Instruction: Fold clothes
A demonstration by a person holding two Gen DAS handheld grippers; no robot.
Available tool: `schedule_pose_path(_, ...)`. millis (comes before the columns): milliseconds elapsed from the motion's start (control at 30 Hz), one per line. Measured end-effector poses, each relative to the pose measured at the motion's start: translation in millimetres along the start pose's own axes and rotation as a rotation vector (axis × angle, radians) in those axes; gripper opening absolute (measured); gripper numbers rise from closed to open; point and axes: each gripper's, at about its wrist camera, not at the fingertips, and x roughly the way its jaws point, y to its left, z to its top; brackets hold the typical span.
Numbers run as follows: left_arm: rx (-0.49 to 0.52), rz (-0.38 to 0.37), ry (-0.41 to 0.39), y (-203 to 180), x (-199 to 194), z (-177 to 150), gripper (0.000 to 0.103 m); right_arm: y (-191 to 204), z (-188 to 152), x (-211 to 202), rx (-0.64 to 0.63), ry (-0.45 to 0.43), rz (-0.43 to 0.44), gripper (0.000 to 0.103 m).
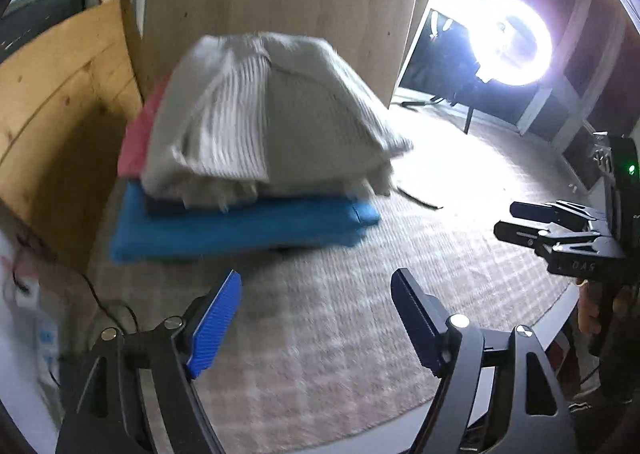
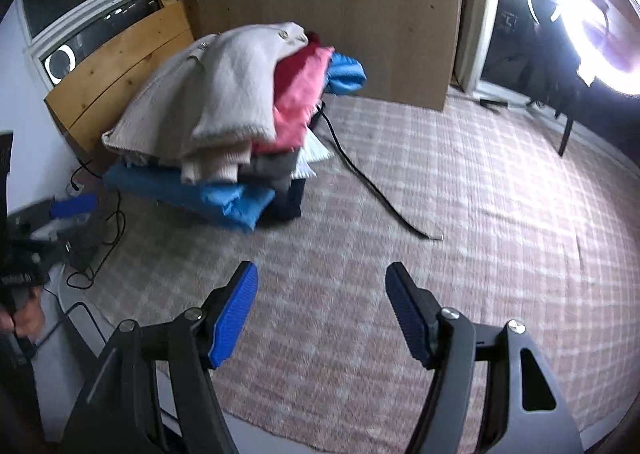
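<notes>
A pile of folded clothes stands on the checked rug by a wooden board. A cream knit sweater lies on top, over a pink garment and a blue one. The right wrist view shows the same sweater, the pink garment, the blue garment and more clothes under them. My left gripper is open and empty, short of the pile. My right gripper is open and empty above the rug; it also shows at the right of the left wrist view.
A large cardboard panel and a pine board stand behind the pile. A black cable runs across the rug. A bright ring light glares at the right. Cables and a black box lie at the left.
</notes>
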Motion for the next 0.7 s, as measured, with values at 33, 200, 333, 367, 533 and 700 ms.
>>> schedule_pose_path(33, -0.019, 0.011, 0.004, -4, -1, -5, 0.076, -4, -3, -1, 0.013, 0.003, 0.000, 0.066)
schedule_pose_path(200, -0.122, 0.087, -0.006, -23, -17, -19, 0.076, -23, -20, -22, 0.009, -0.024, -0.016, 0.066)
schedule_pose_path(333, -0.188, 0.127, -0.024, -50, -30, -29, 0.076, -33, -37, -46, -0.053, -0.051, -0.061, 0.069)
schedule_pose_path(367, -0.202, 0.131, -0.032, -59, -34, -33, 0.076, -36, -41, -54, -0.062, -0.063, -0.060, 0.069)
schedule_pose_path(533, -0.231, 0.200, -0.051, -106, -59, -59, 0.077, -58, -67, -91, -0.088, -0.119, -0.023, 0.072)
schedule_pose_path(700, -0.241, 0.249, -0.057, -155, -73, -86, 0.077, -82, -96, -125, -0.120, -0.160, 0.000, 0.073)
